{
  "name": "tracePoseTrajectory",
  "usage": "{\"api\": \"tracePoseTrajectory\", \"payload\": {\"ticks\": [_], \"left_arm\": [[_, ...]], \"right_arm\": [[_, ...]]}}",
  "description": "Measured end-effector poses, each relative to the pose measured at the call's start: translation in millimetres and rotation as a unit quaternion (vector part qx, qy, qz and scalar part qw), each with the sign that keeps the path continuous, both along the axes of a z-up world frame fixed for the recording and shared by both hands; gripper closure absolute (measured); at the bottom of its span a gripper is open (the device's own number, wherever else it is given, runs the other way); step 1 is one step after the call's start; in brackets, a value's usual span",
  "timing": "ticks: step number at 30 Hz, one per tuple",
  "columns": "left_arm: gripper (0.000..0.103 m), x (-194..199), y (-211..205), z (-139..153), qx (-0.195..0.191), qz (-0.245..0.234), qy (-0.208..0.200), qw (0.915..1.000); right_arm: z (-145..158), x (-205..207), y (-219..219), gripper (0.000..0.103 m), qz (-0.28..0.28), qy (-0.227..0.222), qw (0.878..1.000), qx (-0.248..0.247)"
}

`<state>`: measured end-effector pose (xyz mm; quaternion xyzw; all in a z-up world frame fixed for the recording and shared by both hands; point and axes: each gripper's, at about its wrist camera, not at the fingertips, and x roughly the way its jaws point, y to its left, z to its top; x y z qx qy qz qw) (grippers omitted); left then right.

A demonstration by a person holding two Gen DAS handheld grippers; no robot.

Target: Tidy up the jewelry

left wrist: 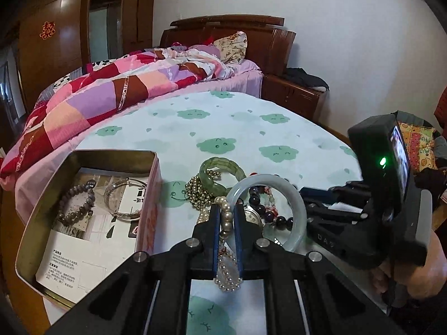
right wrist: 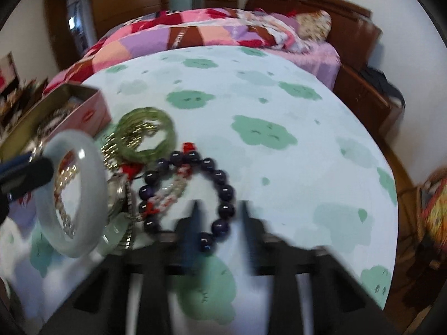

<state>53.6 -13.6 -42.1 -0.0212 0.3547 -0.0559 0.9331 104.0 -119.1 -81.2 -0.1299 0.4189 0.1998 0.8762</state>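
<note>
Cloud-print table [left wrist: 251, 128] bears one tin [left wrist: 83, 156] holding two bracelets. Left gripper [left wrist: 226, 209] pinches one pale bangle [left wrist: 299, 212]; right gripper [right wrist: 220, 209] gapes over one dark bead bracelet [right wrist: 226, 192].

Pale green bangle [left wrist: 296, 203], dark purple bead bracelet [right wrist: 223, 195].

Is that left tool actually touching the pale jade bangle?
Touching. In the right wrist view, the left tool grips the pale jade bangle's rim, holding it tilted off the tablecloth.

Both wrist cameras looked low and close over the tabletop [left wrist: 251, 117] toward the bed [left wrist: 111, 83]. They shared the pale bangle [left wrist: 299, 203] and tin [left wrist: 151, 195], the right view blurred.
</note>
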Motion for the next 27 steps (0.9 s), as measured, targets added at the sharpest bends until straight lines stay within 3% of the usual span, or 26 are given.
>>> {"api": "tracePoseTrajectory", "payload": {"ticks": [6, 15, 27], "left_arm": [[0.095, -7, 2, 10, -0.009, -0.002, -0.014, 0.9999], [0.095, -20, 6, 28, -0.023, -0.004, -0.037, 0.9991], [0.095, -21, 9, 31, -0.037, -0.006, -0.039, 0.9986]], "right_arm": [[9, -1, -28, 0.088, -0.016, -0.008, 0.997, 0.070], [28, -15, -34, 0.088, -0.017, -0.041, 0.995, 0.087], [50, -18, -40, 0.088, -0.010, -0.056, 0.991, 0.122]]}}
